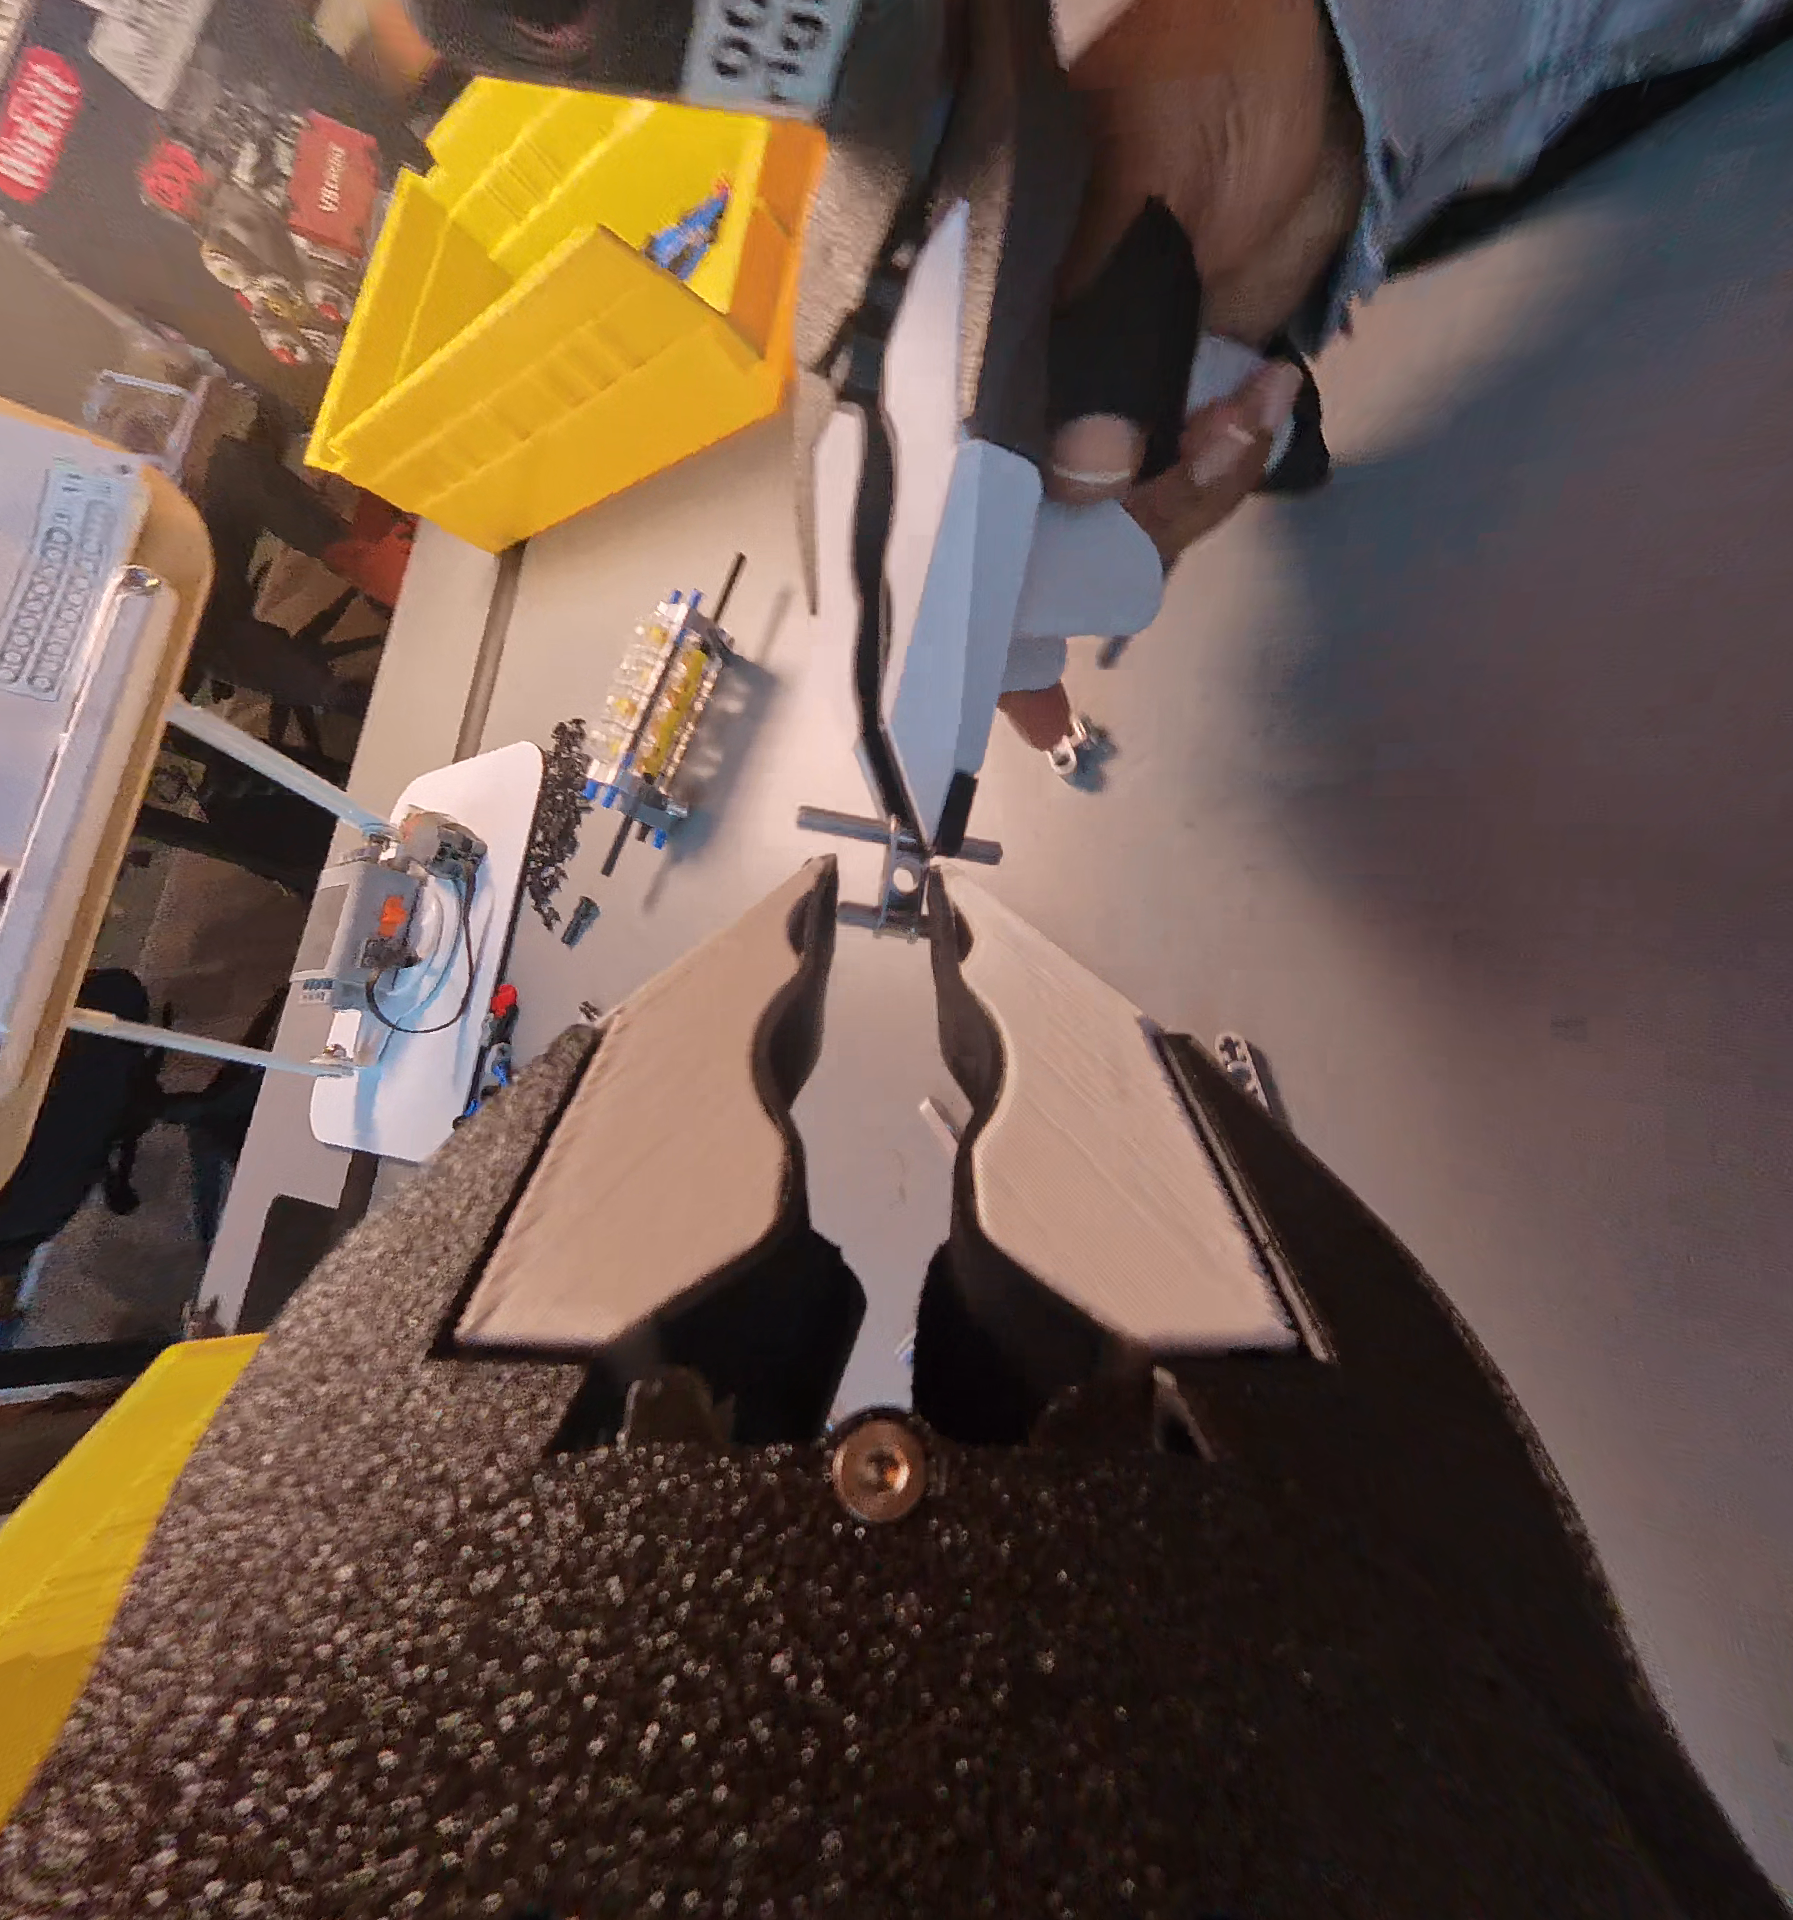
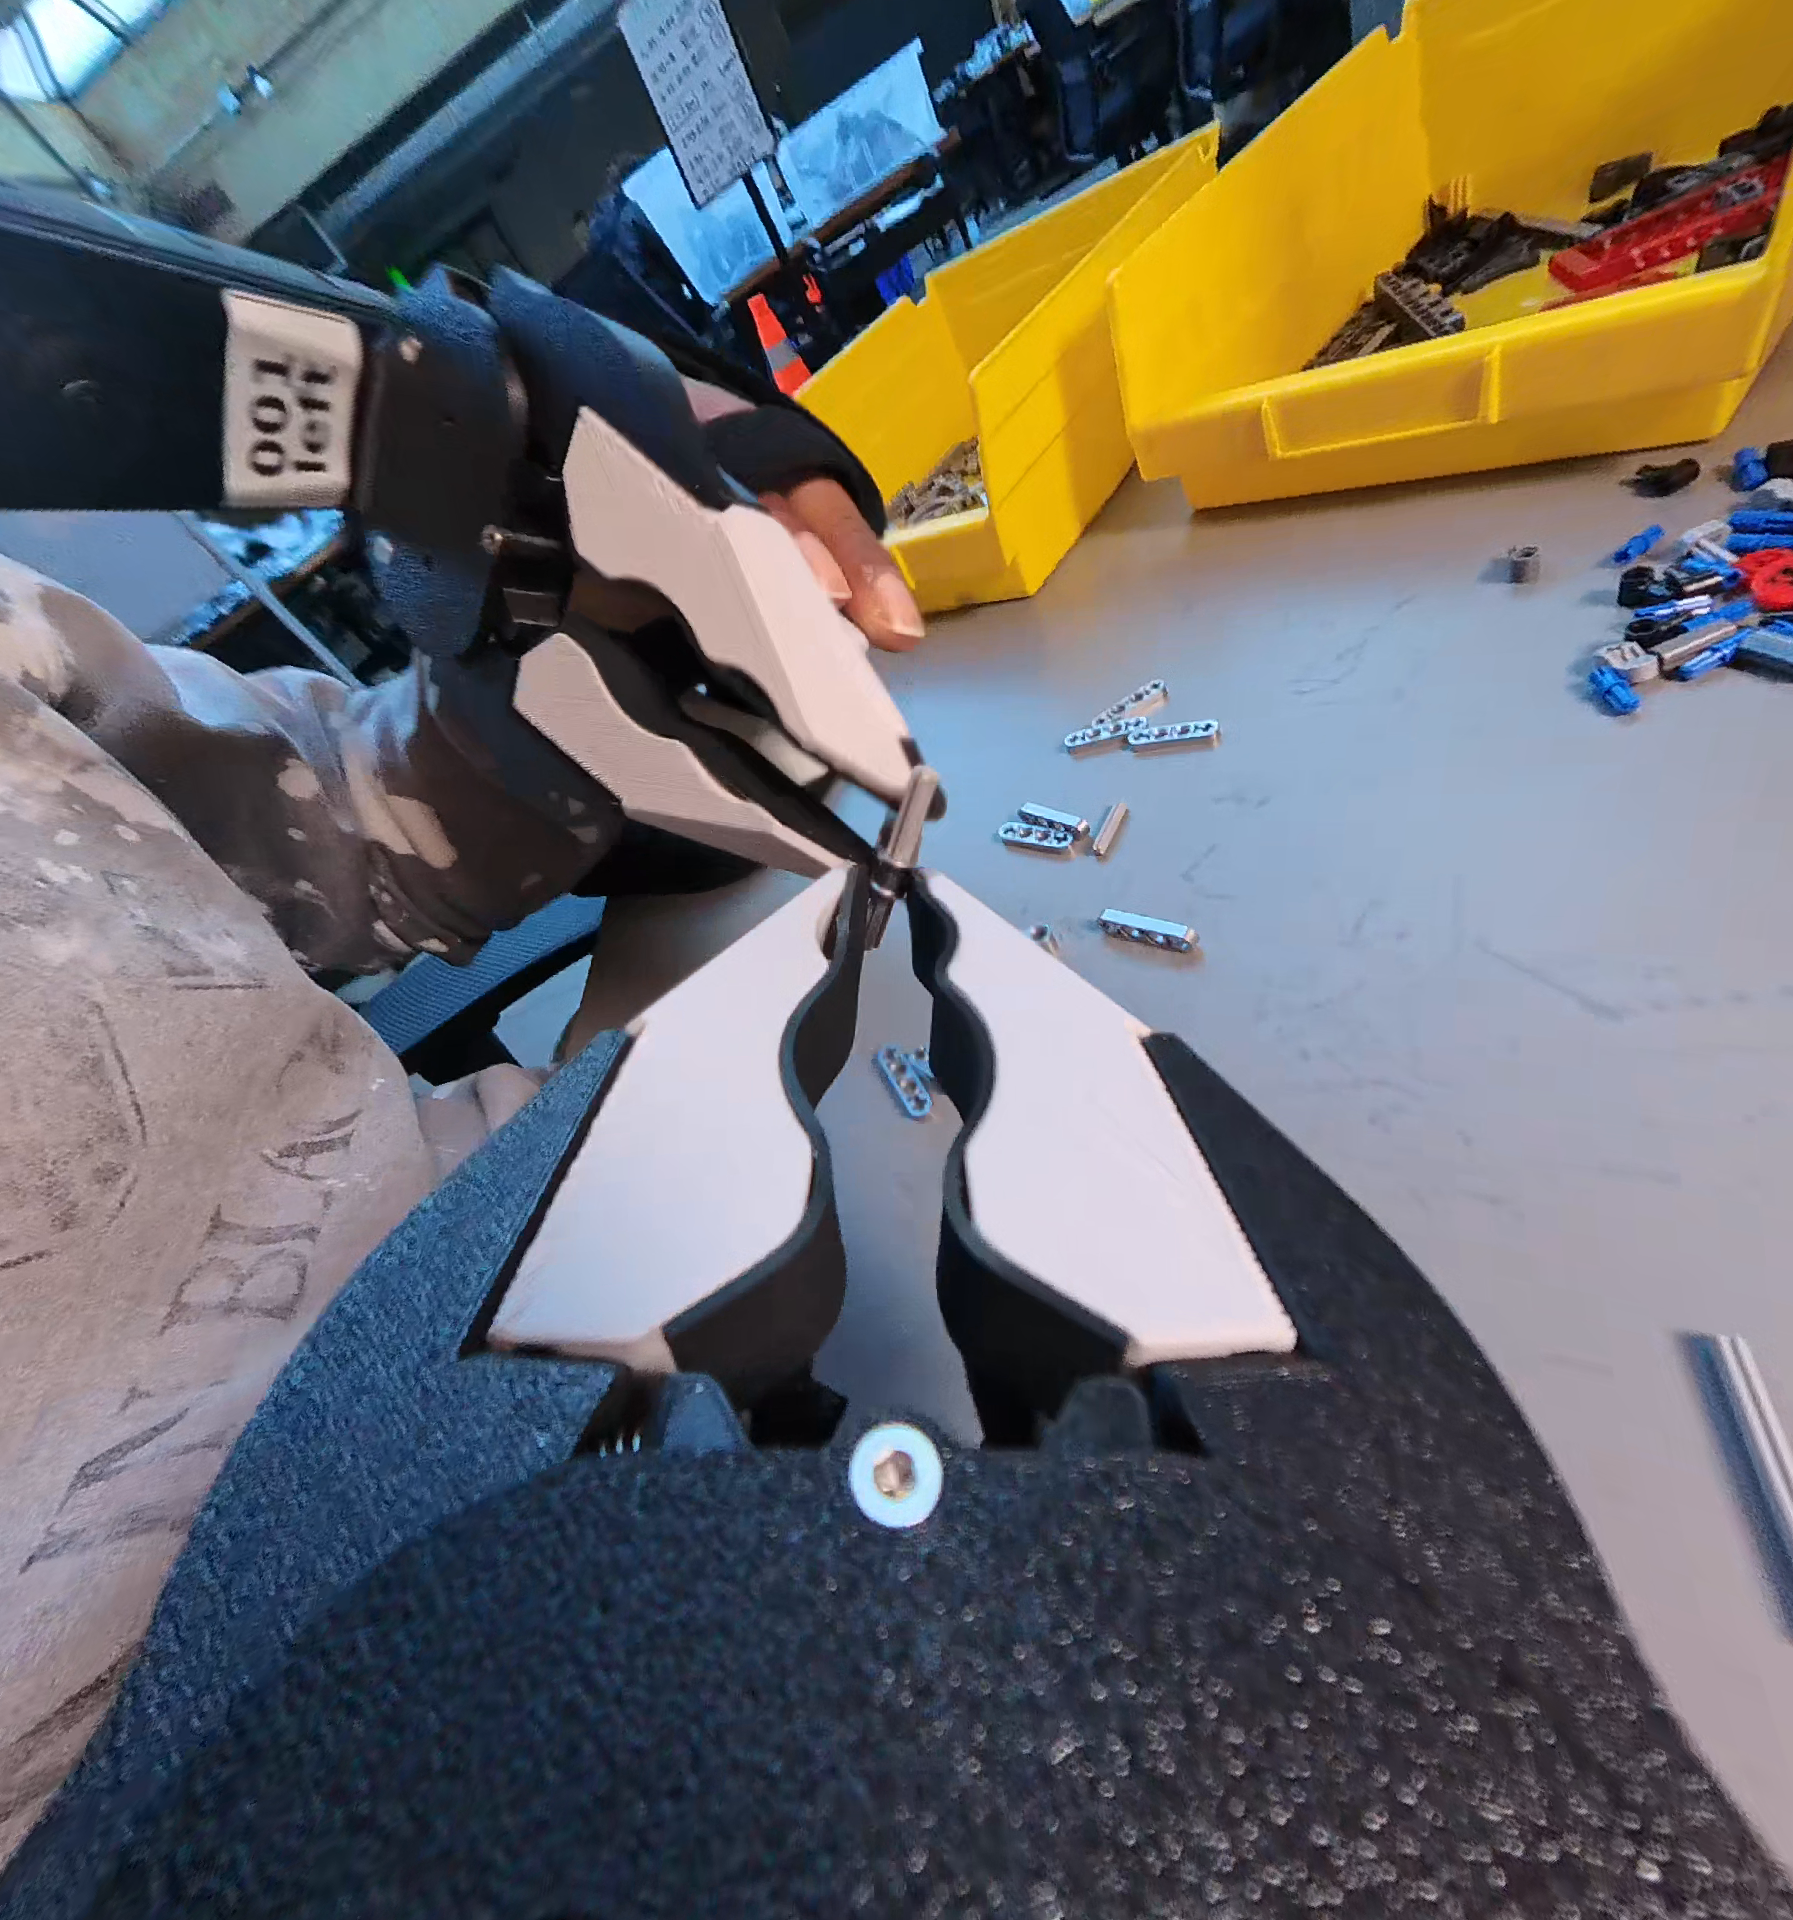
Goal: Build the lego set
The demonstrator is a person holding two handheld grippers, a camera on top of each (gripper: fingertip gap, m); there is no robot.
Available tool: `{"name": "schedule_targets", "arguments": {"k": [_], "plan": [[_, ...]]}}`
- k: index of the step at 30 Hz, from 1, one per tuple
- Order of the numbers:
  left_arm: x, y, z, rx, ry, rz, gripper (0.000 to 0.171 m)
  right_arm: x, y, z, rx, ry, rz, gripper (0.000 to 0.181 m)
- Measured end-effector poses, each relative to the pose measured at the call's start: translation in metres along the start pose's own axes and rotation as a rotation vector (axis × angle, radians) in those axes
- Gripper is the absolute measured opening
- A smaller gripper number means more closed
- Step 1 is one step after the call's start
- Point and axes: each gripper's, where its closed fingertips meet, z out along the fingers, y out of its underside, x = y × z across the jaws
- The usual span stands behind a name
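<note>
Both grippers meet over the grey table (image 1: 1391,935) on one small grey beam-and-axle assembly (image 1: 897,899). In the left wrist view my left gripper (image 1: 884,881) is shut on its lower part, fingertips on either side. My right gripper (image 1: 944,831) comes down from above, held by a gloved hand (image 1: 1162,343), and pinches the assembly by its long cross axle (image 1: 840,821). In the right wrist view my right gripper (image 2: 884,883) is shut on the assembly's dark lower end. My left gripper (image 2: 881,805) reaches in from the left and clamps the grey axle (image 2: 916,810).
Yellow bins (image 1: 559,312) stand at the back; two (image 2: 1391,343) hold dark and red parts. A part-built model (image 1: 663,707), black pins (image 1: 559,810) and a grey motor box on a white stand base (image 1: 404,914) lie left. Loose grey beams (image 2: 1141,727), a blue-black parts pile (image 2: 1744,603) and a long rod (image 2: 1775,1507) lie right. Only a small space, under 4 cm, lies between the two pairs of fingers.
</note>
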Motion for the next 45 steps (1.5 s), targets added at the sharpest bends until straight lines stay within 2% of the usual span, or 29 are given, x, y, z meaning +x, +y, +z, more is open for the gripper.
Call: {"name": "schedule_targets", "arguments": {"k": [2, 5, 7, 9, 12, 16, 18, 21, 24, 30, 34, 38, 40, 42, 45], "plan": [[-0.016, -0.009, -0.009, 0.128, -0.023, -0.156, 0.025, -0.003, -0.014, -0.007, 0.084, -0.046, 0.040, 0.005], [-0.040, -0.022, -0.028, 0.388, 0.029, -0.528, 0.027, -0.012, -0.038, -0.021, 0.242, -0.154, 0.120, 0.005], [-0.048, -0.031, -0.038, 0.567, 0.160, -0.783, 0.024, -0.015, -0.051, -0.029, 0.332, -0.210, 0.163, 0.005], [-0.050, -0.033, -0.036, 0.653, 0.312, -1.006, 0.023, -0.019, -0.055, -0.031, 0.366, -0.264, 0.197, 0.005], [-0.045, -0.040, -0.031, 0.736, 0.494, -1.169, 0.022, -0.019, -0.056, -0.031, 0.383, -0.296, 0.245, 0.005], [-0.037, -0.043, -0.017, 0.703, 0.613, -1.242, 0.018, -0.015, -0.053, -0.029, 0.368, -0.244, 0.200, 0.004], [-0.035, -0.044, -0.014, 0.683, 0.643, -1.234, 0.006, -0.010, -0.051, -0.028, 0.360, -0.200, 0.177, 0.005], [-0.037, -0.040, -0.008, 0.664, 0.683, -1.261, 0.006, -0.003, -0.049, -0.028, 0.347, -0.146, 0.140, 0.005], [-0.037, -0.030, -0.002, 0.638, 0.735, -1.309, 0.006, 0.005, -0.041, -0.025, 0.270, -0.034, 0.009, 0.007], [-0.033, -0.001, 0.005, 0.579, 0.774, -1.414, 0.006, 0.030, -0.028, -0.024, 0.091, 0.297, -0.456, 0.042], [-0.031, 0.007, 0.007, 0.585, 0.797, -1.487, 0.006, 0.037, -0.021, -0.011, 0.015, 0.427, -0.646, 0.060], [-0.027, 0.005, 0.009, 0.587, 0.826, -1.504, 0.006, 0.036, -0.019, 0.000, -0.012, 0.497, -0.781, 0.056], [-0.027, 0.004, 0.009, 0.596, 0.826, -1.508, 0.006, 0.034, -0.019, 0.002, -0.010, 0.504, -0.804, 0.048], [-0.028, 0.002, 0.008, 0.613, 0.827, -1.515, 0.006, 0.032, -0.021, 0.000, 0.005, 0.516, -0.817, 0.030], [-0.027, -0.001, 0.007, 0.614, 0.808, -1.491, 0.006, 0.033, -0.021, -0.002, 0.002, 0.539, -0.829, 0.024]]}}
